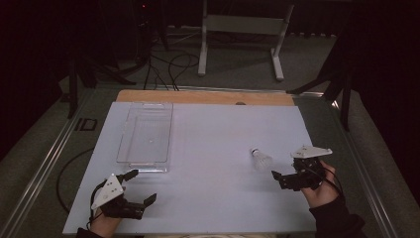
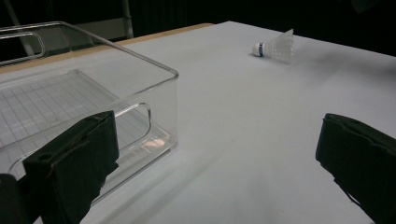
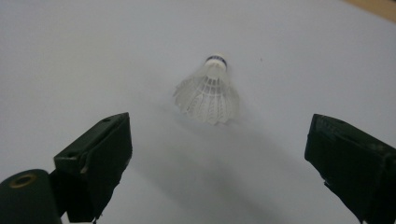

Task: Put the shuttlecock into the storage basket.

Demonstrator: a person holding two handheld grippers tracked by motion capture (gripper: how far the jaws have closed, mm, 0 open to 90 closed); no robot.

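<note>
White feathered shuttlecock (image 3: 208,93) on its side nr right gripper (image 3: 219,154), jaws spread; left gripper (image 2: 215,158) spread by clear plastic bin (image 2: 70,88).

A glossy clear plastic bin (image 1: 146,136) is sitting on matt white sheeting (image 1: 208,198); at three o'clock the shuttlecock (image 1: 261,158) is showing a translucent, ribbed plastic skirt.

Lab or recording studio, probably; surroundings too dark for certainty. Black curtains behind, grey carpet floor (image 1: 237,64), loose cables (image 1: 171,64), dark tripod legs (image 1: 99,74), white frame stand (image 1: 242,29), white sheet over wooden tabletop (image 1: 208,96).
</note>
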